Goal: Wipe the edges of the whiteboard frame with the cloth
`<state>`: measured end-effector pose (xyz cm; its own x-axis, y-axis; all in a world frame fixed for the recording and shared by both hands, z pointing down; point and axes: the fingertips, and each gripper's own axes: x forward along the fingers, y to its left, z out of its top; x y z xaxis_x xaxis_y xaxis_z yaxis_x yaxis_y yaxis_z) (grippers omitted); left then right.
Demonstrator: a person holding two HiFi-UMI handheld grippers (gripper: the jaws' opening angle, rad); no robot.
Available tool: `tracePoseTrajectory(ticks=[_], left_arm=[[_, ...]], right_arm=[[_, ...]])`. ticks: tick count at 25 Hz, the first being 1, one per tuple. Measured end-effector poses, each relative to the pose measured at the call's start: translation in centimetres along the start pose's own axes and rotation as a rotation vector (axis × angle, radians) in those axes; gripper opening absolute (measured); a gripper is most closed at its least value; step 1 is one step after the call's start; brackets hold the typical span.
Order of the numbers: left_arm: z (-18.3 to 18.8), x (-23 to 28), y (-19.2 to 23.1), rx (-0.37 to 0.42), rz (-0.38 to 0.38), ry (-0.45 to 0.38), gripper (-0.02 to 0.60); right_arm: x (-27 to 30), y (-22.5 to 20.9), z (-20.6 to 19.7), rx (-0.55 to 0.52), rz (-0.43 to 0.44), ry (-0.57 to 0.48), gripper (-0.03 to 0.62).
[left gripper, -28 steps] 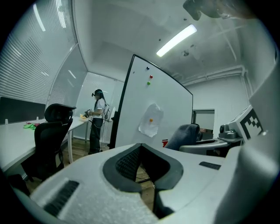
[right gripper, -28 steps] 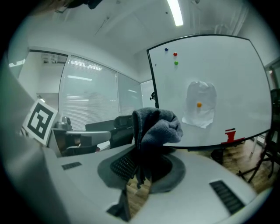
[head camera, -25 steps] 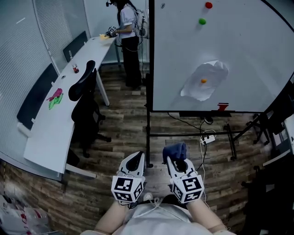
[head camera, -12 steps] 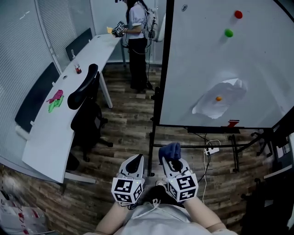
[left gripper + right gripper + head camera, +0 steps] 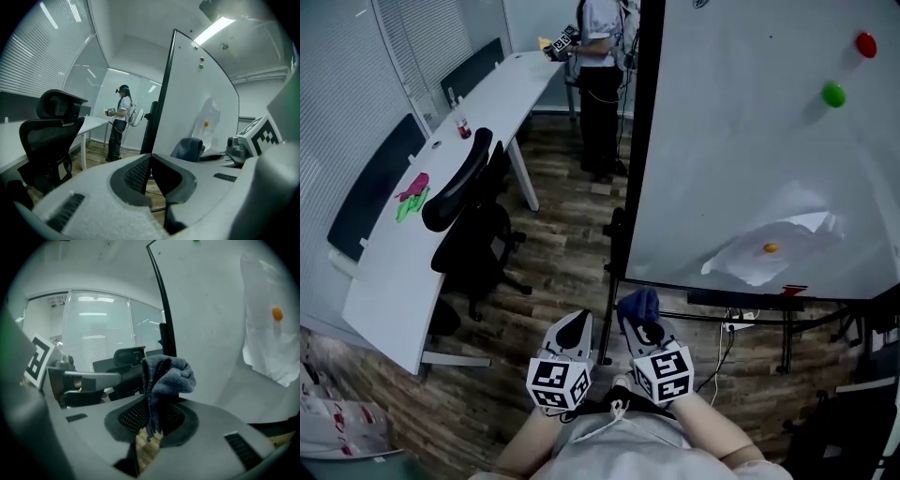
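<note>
A whiteboard [image 5: 750, 141] with a black frame [image 5: 639, 141] stands on a wheeled stand, up and right of my hands. My right gripper [image 5: 639, 323] is shut on a dark blue cloth [image 5: 637, 304], bunched above its jaws; the right gripper view shows the cloth [image 5: 164, 376] pinched between the pads, with the frame's left edge [image 5: 164, 301] just behind. My left gripper [image 5: 574, 330] sits beside it, shut with nothing held. The left gripper view shows the frame's edge [image 5: 157, 103] ahead and the cloth [image 5: 190, 149] to the right.
A paper sheet [image 5: 773, 248] hangs under an orange magnet [image 5: 770, 248]; red [image 5: 865, 44] and green [image 5: 833, 94] magnets sit higher. A black office chair [image 5: 469, 220] and a long white desk [image 5: 441, 178] are at left. A person [image 5: 600, 56] stands at the desk's far end.
The whiteboard has grown larger and shifted right in the head view as I came closer. Both grippers stay side by side, the right still holding the cloth.
</note>
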<state>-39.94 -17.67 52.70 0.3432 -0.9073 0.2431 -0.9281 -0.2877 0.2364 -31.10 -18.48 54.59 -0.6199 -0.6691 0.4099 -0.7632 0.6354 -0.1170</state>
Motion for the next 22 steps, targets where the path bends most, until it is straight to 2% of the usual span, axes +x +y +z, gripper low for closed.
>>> tracePoseTrajectory(ticks=[5, 14, 22], left_arm=[[-1.0, 2.7, 1.4, -0.015, 0.010, 0.027, 0.018], [-2.5, 5.2, 4.1, -0.033, -0.049, 0.083, 0.018], [-3.3, 6.2, 5.1, -0.048, -0.094, 0.105, 0.018]], right_arm=[[4.3, -2.1, -2.1, -0.007, -0.001, 0.081, 0.066], [11.2, -5.5, -6.4, -0.014, -0.101, 0.210, 0.066], [13.0, -5.7, -5.4, 0.047, -0.121, 0.217, 0.066]])
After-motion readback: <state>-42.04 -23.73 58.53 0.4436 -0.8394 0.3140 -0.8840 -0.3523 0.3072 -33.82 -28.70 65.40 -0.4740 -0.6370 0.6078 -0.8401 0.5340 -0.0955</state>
